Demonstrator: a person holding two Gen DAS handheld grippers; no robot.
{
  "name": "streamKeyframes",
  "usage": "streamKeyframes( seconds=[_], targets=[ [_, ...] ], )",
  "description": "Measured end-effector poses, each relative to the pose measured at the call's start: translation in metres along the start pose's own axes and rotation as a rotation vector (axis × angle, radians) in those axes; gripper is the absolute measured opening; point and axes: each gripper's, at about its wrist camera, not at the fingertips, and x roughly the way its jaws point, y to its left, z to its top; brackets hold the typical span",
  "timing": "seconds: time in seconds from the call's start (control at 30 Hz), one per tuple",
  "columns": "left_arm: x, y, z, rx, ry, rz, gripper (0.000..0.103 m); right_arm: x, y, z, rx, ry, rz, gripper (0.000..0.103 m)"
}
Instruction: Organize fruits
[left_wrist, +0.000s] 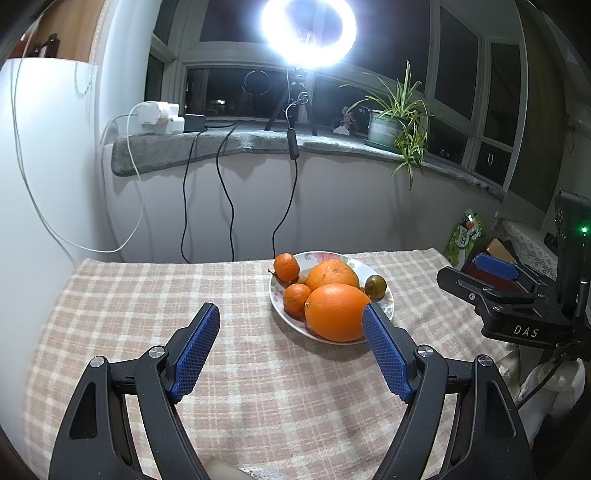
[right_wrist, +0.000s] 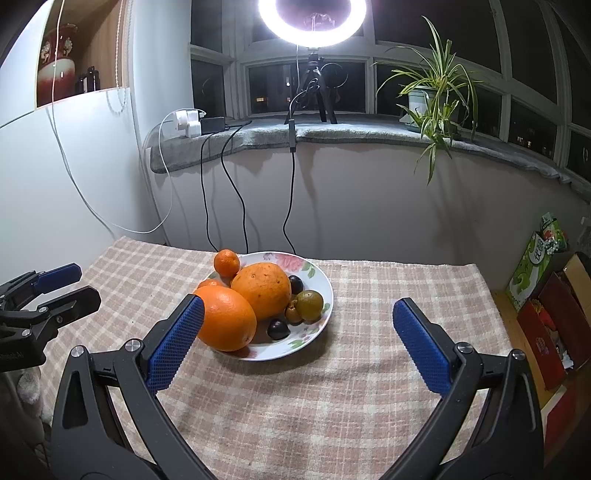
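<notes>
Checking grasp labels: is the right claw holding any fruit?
No: the right claw is open and empty above the tablecloth, with all fruit lying in the plate.

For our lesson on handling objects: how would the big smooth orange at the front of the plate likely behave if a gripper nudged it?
The front orange is round and lies at the plate rim, so it would probably roll, perhaps off onto the cloth. It leans on the rougher orange, which may shift too. Its glossy peel looks somewhat slippery.
</notes>
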Motion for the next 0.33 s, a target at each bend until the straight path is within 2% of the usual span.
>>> streamKeyframes(
  seconds=[0.33],
  targets=[
    [0.0000, 0.0010, -0.0015, 0.007, -0.008, -0.006, 0.080, 0.0021, 0.0008, -0.0009, -0.001, 0.011, -0.002, 0.103]
  ],
)
